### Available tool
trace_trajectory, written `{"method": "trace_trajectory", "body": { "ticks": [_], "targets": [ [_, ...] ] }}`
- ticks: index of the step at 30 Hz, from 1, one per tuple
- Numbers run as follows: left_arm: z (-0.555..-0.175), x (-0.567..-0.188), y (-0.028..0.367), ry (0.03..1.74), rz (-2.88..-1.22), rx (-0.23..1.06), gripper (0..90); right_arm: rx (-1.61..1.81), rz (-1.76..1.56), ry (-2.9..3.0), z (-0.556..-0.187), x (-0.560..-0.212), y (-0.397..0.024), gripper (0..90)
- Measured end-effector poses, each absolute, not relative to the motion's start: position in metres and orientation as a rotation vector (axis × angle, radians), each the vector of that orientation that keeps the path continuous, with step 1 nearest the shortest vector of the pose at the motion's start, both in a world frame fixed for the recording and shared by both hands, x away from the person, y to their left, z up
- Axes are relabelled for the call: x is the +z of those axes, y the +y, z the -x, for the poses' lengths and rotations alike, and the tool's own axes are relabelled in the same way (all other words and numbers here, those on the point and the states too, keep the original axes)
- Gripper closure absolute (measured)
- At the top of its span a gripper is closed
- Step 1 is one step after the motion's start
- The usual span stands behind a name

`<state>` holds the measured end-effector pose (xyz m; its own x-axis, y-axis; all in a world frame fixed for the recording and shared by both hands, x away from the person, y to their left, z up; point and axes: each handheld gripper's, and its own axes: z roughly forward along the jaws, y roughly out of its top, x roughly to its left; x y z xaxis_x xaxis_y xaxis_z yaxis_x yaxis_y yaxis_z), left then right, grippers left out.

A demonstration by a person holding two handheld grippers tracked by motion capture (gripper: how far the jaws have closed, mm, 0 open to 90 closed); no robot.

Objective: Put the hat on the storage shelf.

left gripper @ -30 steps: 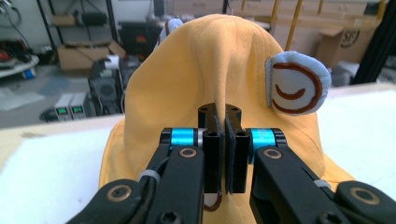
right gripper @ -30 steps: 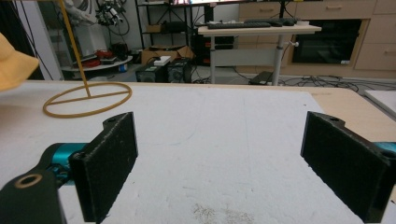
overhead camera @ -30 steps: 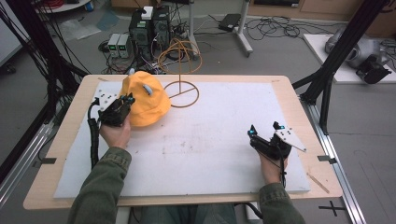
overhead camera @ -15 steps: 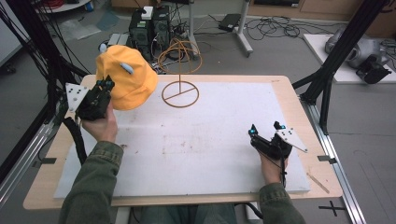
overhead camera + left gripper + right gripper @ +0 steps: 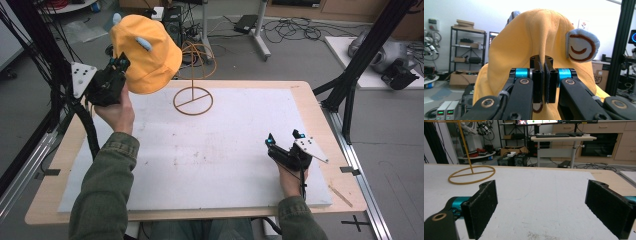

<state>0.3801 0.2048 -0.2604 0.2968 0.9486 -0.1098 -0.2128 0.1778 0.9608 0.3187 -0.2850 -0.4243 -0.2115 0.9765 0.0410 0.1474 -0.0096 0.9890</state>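
Observation:
A yellow hat (image 5: 145, 52) with small blue ears hangs in the air above the table's far left corner. My left gripper (image 5: 120, 64) is shut on the hat's rim. In the left gripper view the hat (image 5: 534, 40) rises behind the closed jaws, and one blue ear (image 5: 581, 46) with a brown spiral shows at the right. A yellow wire hat stand (image 5: 193, 97) sits on the white mat to the hat's right, its ring base (image 5: 471, 175) also in the right gripper view. My right gripper (image 5: 284, 140) rests open near the table's front right, with nothing between its jaws.
A white mat (image 5: 210, 150) covers most of the wooden table (image 5: 320, 115). Black frame posts (image 5: 360, 55) stand at the right and left sides. Cables and electronics lie on the floor beyond the far edge.
My left gripper has lifted the hat off the mat, up and to the left, well above the table. The right gripper has stayed put.

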Motion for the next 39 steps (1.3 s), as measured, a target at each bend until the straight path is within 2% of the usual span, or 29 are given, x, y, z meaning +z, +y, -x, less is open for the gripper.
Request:
{"method": "trace_trajectory", "body": {
  "ticks": [6, 18, 22, 29, 39],
  "targets": [
    [-0.402, -0.252, 0.181, 0.876, -1.050, 0.968, 87.3, 1.315, -1.228, 1.464, -0.319, -0.424, -0.285, 10.6],
    [-0.469, -0.223, 0.118, 0.829, -1.173, 0.895, 87.3, 1.339, -1.237, 1.450, -0.322, -0.425, -0.291, 10.6],
    [-0.486, -0.222, 0.102, 0.843, -1.250, 0.907, 87.3, 1.347, -1.232, 1.449, -0.322, -0.425, -0.293, 10.6],
    [-0.499, -0.235, 0.099, 0.925, -1.356, 0.872, 87.3, 1.356, -1.237, 1.440, -0.322, -0.424, -0.295, 10.6],
    [-0.504, -0.242, 0.105, 1.015, -1.391, 0.831, 87.3, 1.356, -1.228, 1.445, -0.322, -0.423, -0.293, 10.6]
  ]
}}
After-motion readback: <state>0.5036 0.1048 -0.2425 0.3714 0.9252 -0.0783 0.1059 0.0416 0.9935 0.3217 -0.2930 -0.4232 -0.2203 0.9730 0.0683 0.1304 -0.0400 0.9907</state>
